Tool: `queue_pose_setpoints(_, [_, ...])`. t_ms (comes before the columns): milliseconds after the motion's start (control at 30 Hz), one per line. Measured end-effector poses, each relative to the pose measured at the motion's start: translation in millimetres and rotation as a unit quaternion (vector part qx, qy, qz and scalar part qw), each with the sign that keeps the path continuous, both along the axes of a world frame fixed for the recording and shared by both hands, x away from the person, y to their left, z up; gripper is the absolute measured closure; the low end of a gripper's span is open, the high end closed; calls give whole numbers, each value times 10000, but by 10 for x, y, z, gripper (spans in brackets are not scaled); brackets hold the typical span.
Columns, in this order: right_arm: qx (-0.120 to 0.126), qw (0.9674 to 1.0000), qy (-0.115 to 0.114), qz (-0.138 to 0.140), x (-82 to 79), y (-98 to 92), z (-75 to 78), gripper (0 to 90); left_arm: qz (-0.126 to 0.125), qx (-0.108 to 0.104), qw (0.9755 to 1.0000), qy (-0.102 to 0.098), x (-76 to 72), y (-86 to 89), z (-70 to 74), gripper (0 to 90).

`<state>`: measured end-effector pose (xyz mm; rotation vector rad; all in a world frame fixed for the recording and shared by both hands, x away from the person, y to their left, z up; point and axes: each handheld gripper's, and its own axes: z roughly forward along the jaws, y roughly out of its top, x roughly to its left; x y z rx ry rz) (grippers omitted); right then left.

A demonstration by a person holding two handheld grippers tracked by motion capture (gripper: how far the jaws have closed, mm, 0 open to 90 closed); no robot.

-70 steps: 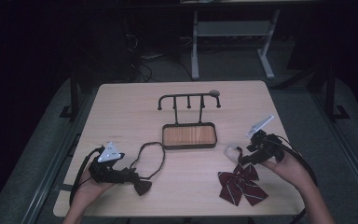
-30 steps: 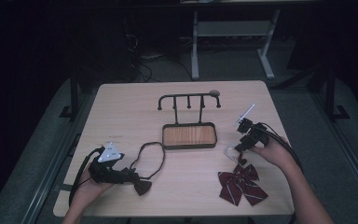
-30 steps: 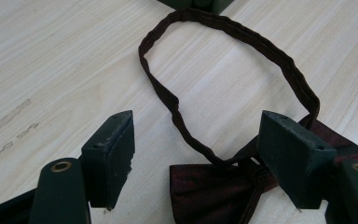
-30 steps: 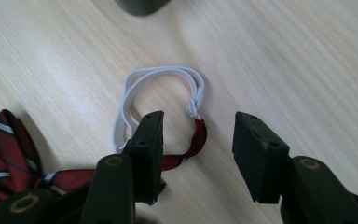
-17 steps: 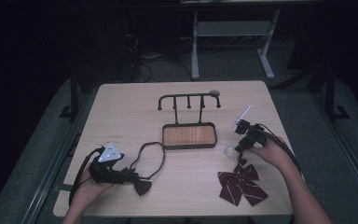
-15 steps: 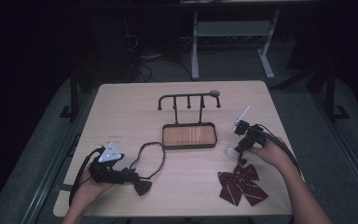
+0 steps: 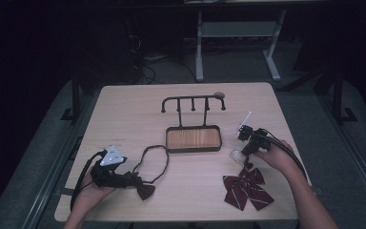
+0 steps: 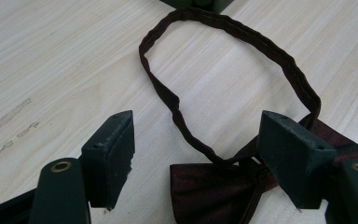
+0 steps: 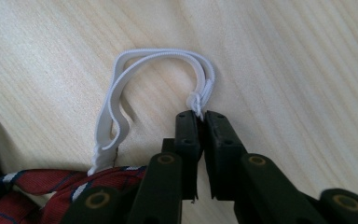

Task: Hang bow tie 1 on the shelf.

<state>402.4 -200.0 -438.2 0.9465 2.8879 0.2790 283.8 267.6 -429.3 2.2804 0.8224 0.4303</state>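
Striped red bow tie [image 7: 247, 187] flat on table, white elastic loop [image 9: 158, 74] pinched

black hook rack [image 7: 192, 102] standing in wooden tray [image 7: 193, 139].

A pale wood-grain table [image 7: 124, 109] stands lit in an otherwise very dark room, on grey floor [image 7: 357, 143]. Behind it a light metal frame [image 7: 236, 31], perhaps a desk's legs, rises from the gloom, with cables [image 7: 147, 64] tangled beside.

Pale wooden table [image 7: 124, 114]: rack tray [image 7: 193, 139], two bow ties [image 7: 246, 187].
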Motion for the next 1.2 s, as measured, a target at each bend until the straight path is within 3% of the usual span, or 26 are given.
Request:
queue_pose_setpoints(333, [100,9999,36,19,-15,-44,55,872,-7,7,10000,12,1,-2,-3,281])
queue_pose_setpoints(533, [334,9993,-31,145,-66,-87,211,870,1,5,10000,15,0,-7,-7,281])
queue_pose_setpoints(633, [565,9982,-89,207,-97,-111,299,871,-1,-5,10000,15,-1,-10,-8,281])
queue_pose_setpoints(867, [625,9975,-145,296,-142,-118,430,871,5,-8,10000,23,-2,-10,-11,281])
queue_pose_setpoints(1067, [886,9952,-168,375,-193,-139,560,871,3,-8,10000,25,-1,-11,-14,281])
queue_pose_setpoints(1200, [918,9946,-212,445,-226,-139,638,871,11,-3,10000,22,0,-6,-13,281])
